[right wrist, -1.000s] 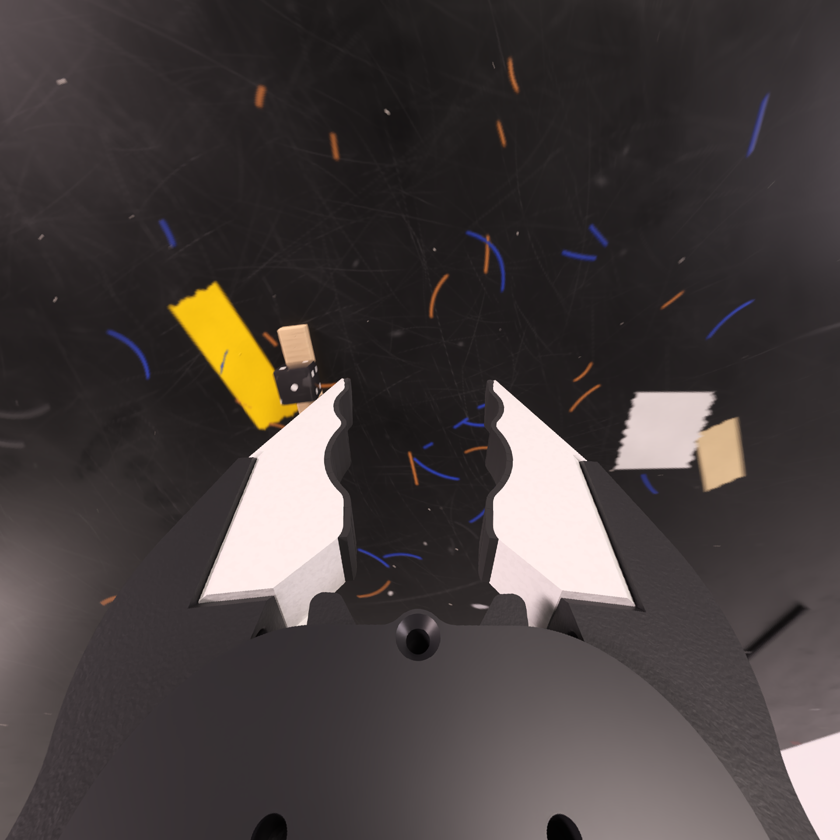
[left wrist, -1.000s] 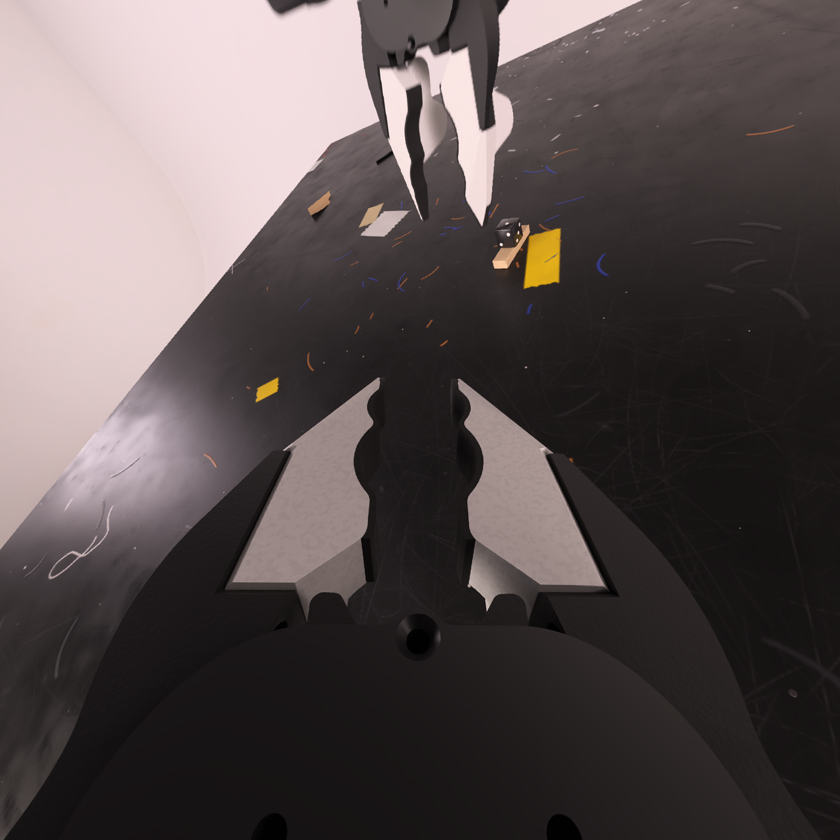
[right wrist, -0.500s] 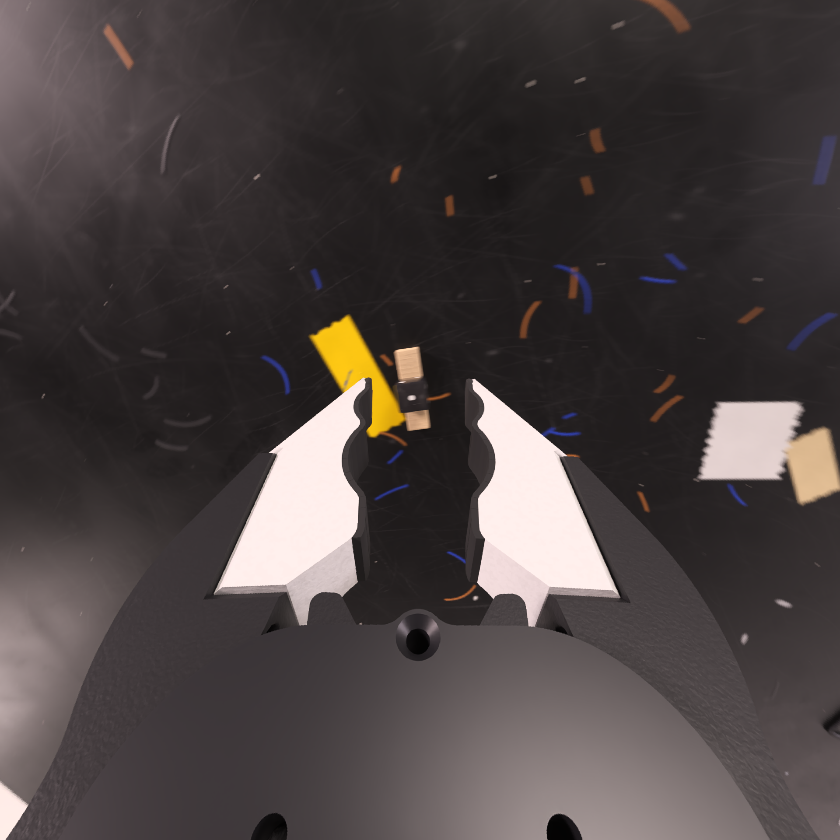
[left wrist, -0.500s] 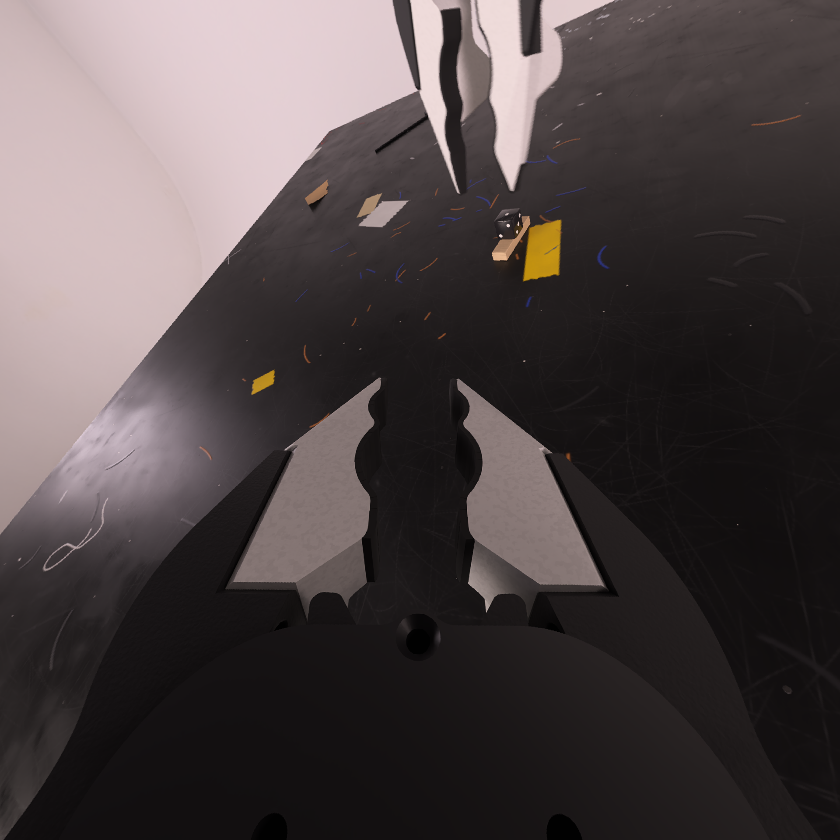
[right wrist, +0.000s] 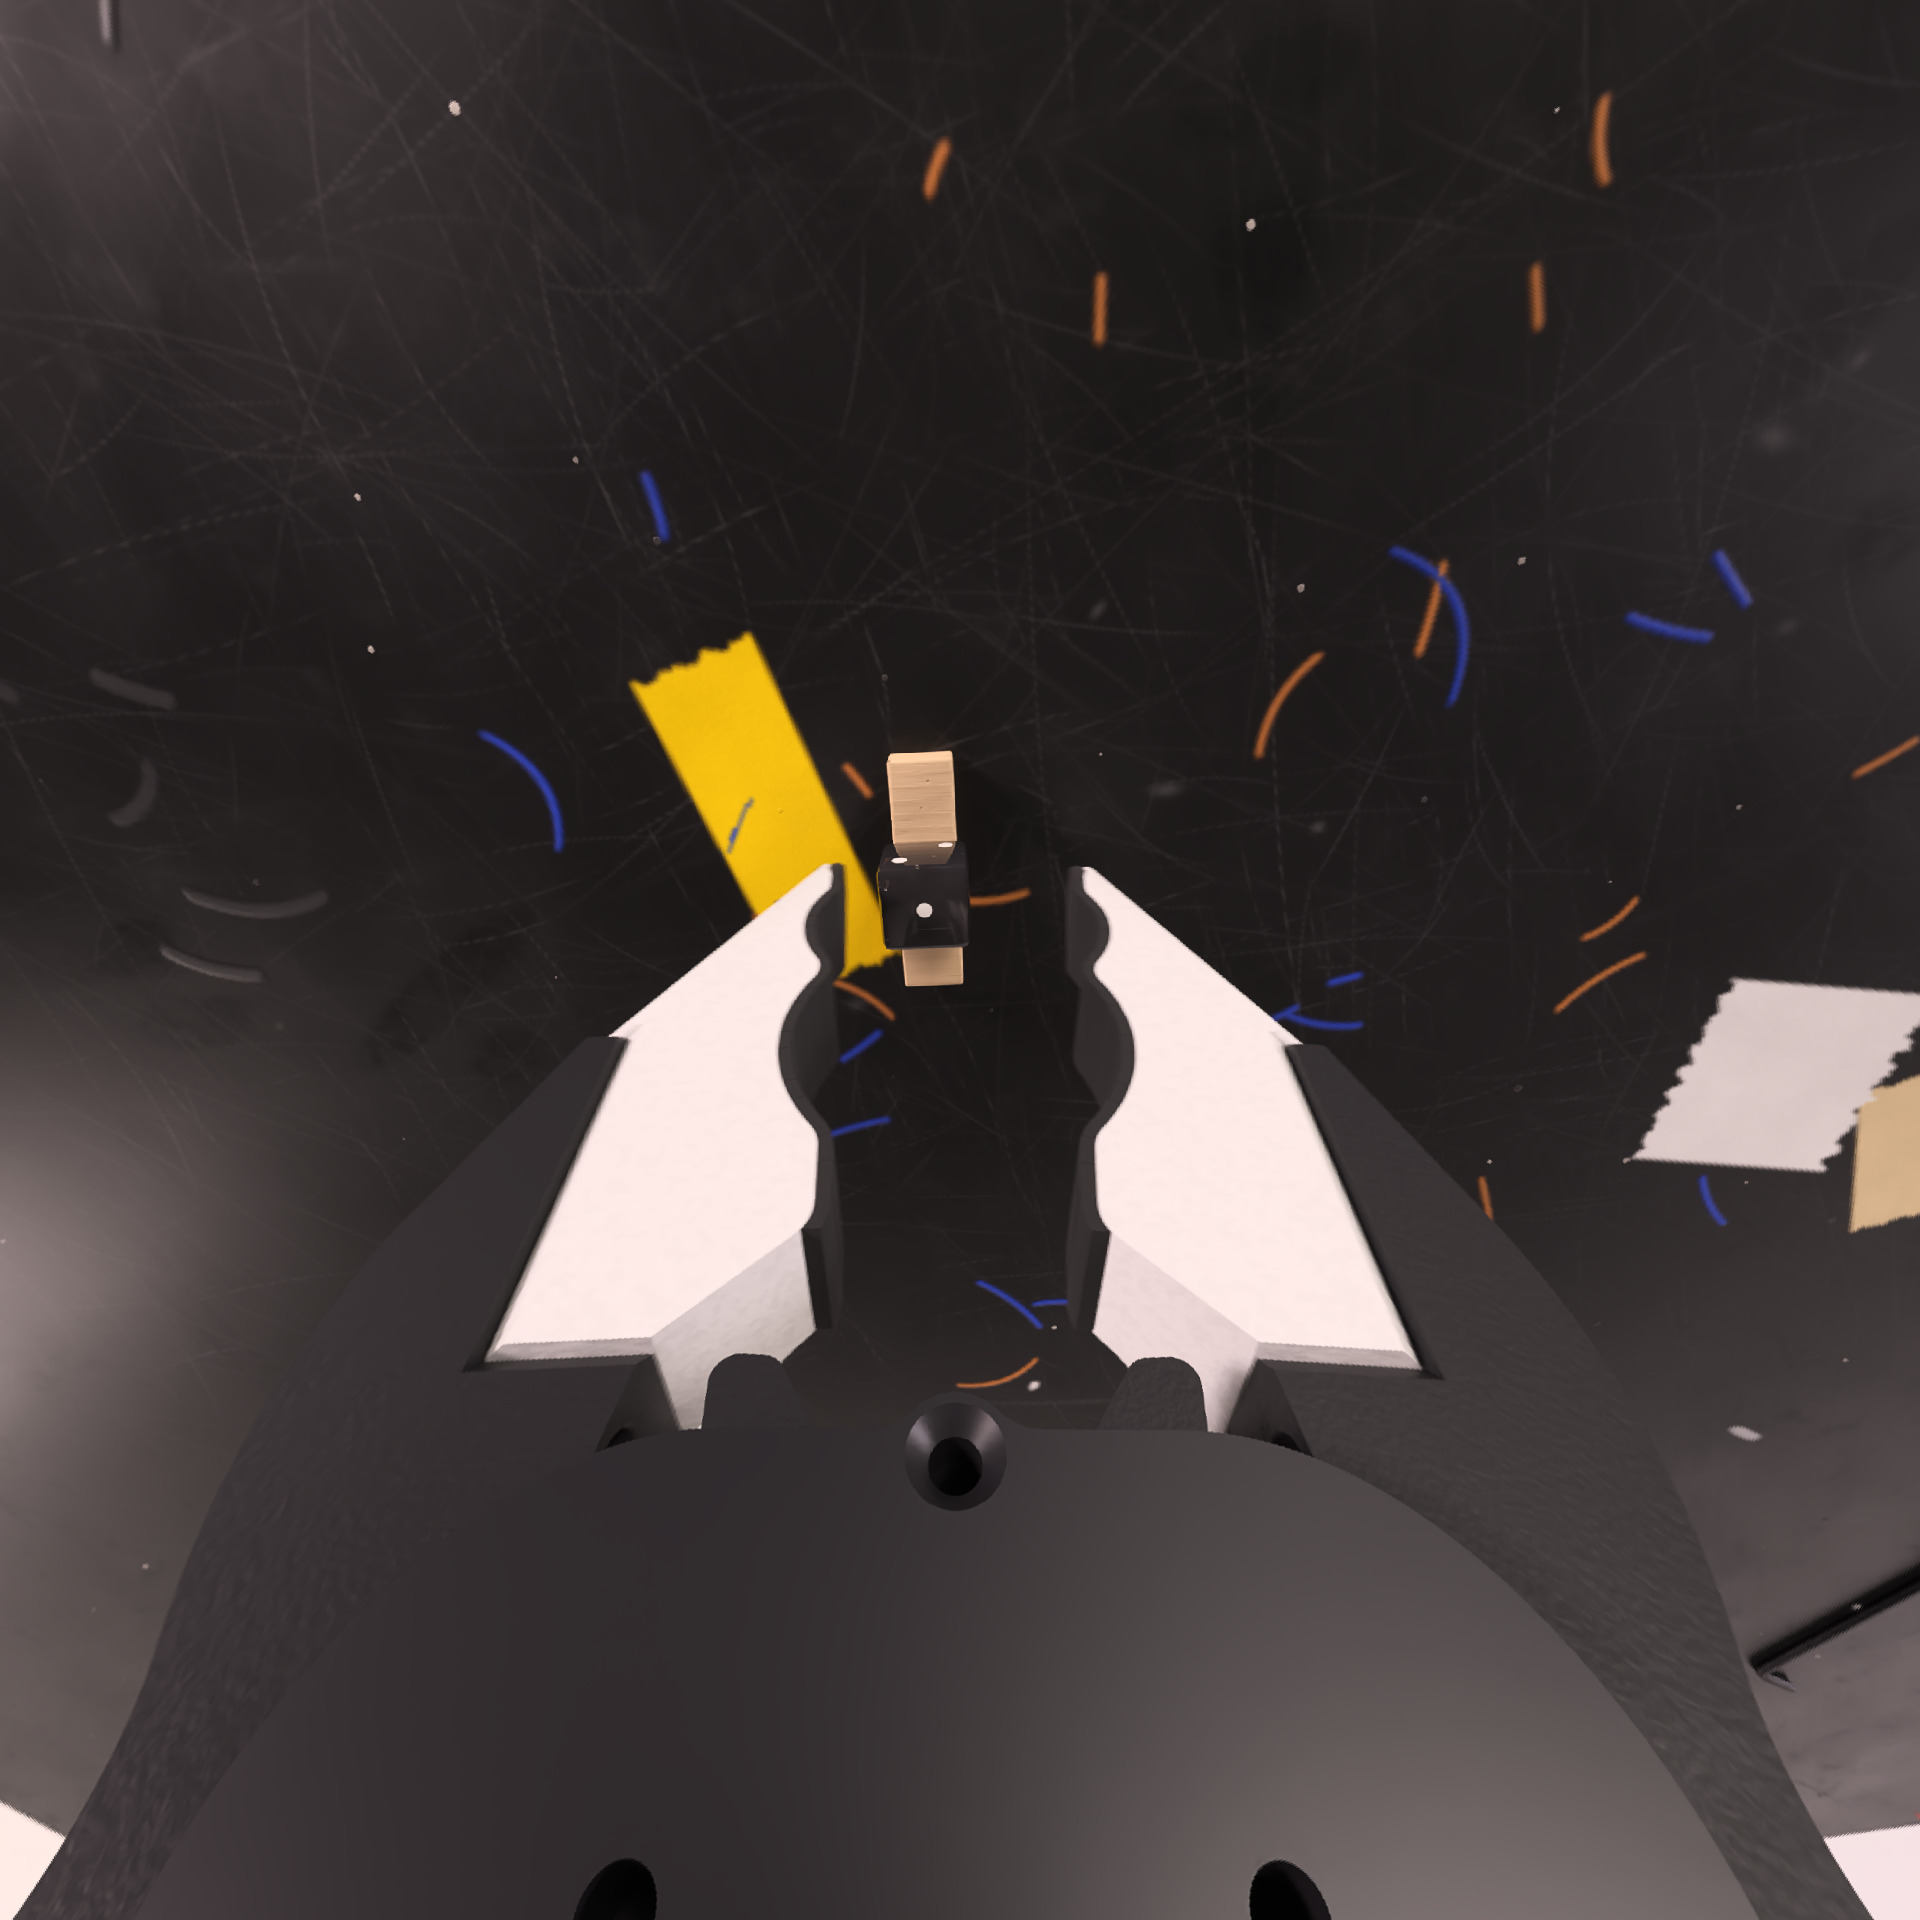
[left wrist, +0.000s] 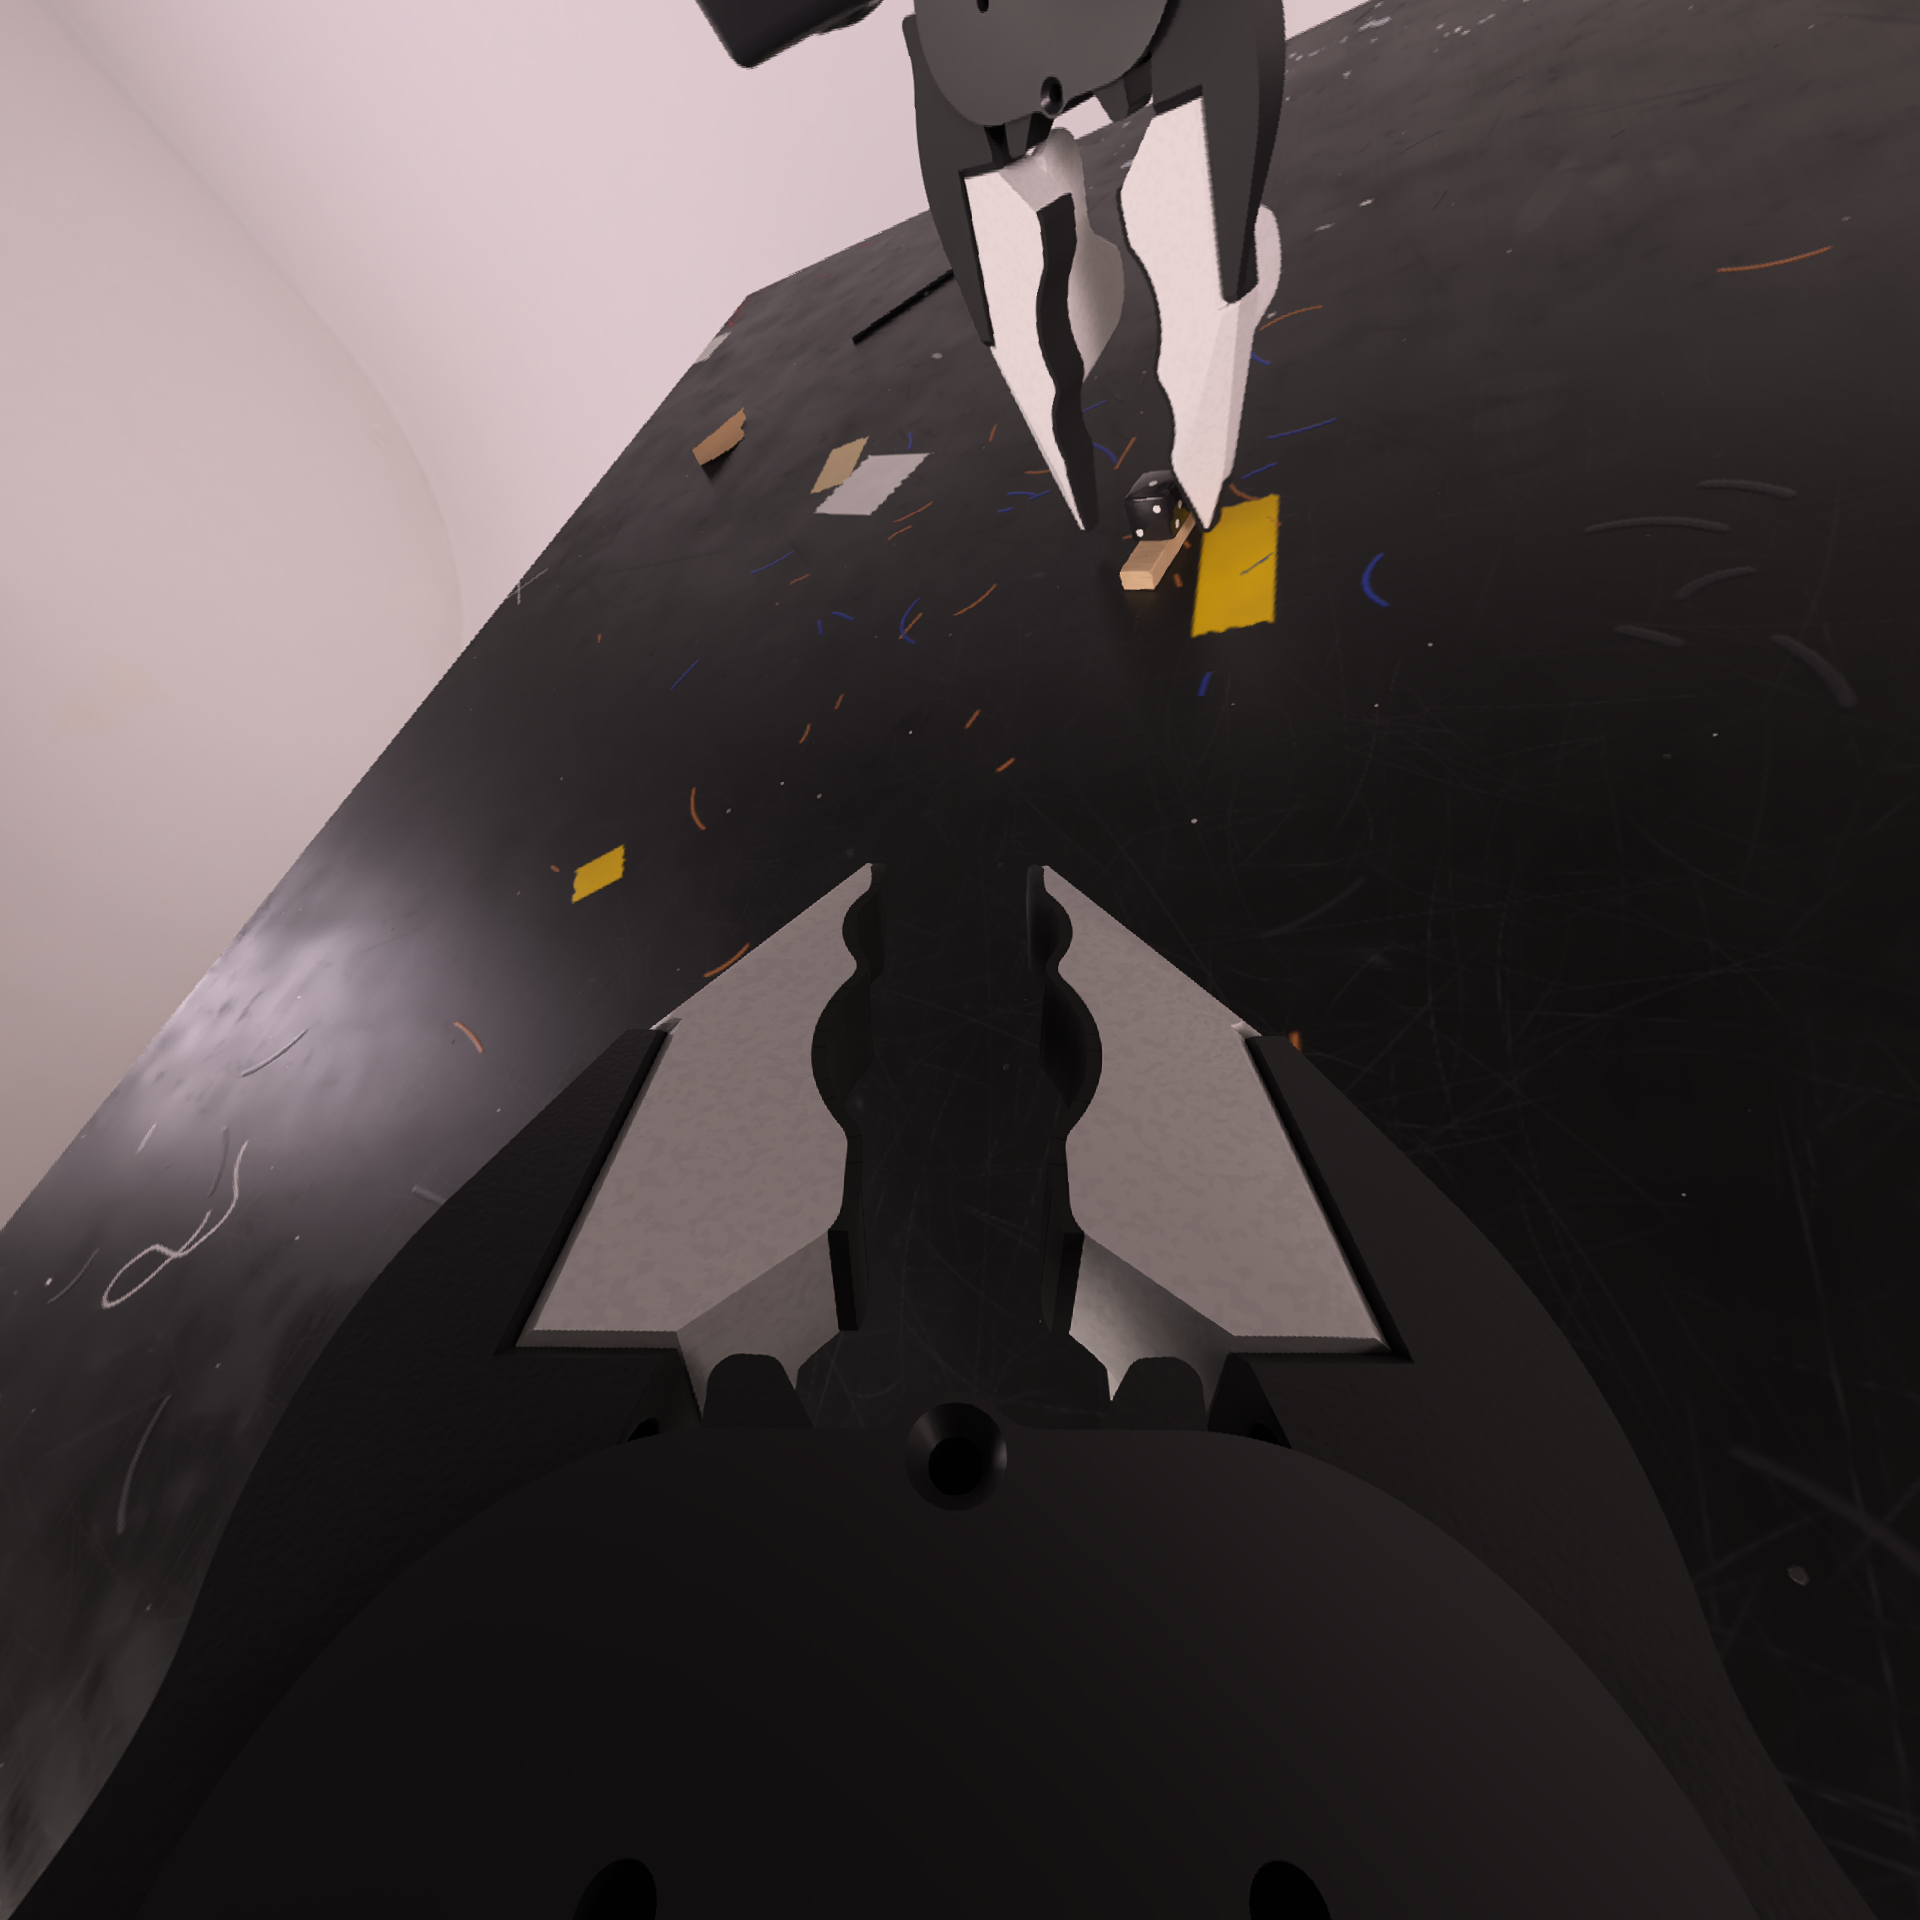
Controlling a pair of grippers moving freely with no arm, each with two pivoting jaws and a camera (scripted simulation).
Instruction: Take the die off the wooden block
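A small black die [right wrist: 923, 902] with white dots sits on a thin wooden block [right wrist: 920, 798] that lies flat on the black table. In the left wrist view the die [left wrist: 1153, 505] and block [left wrist: 1151, 561] are far ahead. My right gripper [right wrist: 954, 875] is open, pointing down at the die, which lies between its fingertips and slightly left of centre. In the left wrist view the right gripper [left wrist: 1143, 520] has its tips on either side of the die. My left gripper [left wrist: 956, 873] is open and empty, low over the table, well back from the block.
A yellow tape strip [right wrist: 753, 790] lies beside the block. A white paper scrap [right wrist: 1766, 1081] and a tan scrap [right wrist: 1886, 1164] lie to the right. A small yellow patch [left wrist: 600, 873] is near my left gripper. The table's left edge [left wrist: 416, 727] meets a pale wall.
My right gripper has come down and closer to the die, so its open tips now straddle it. The left gripper has hardly moved.
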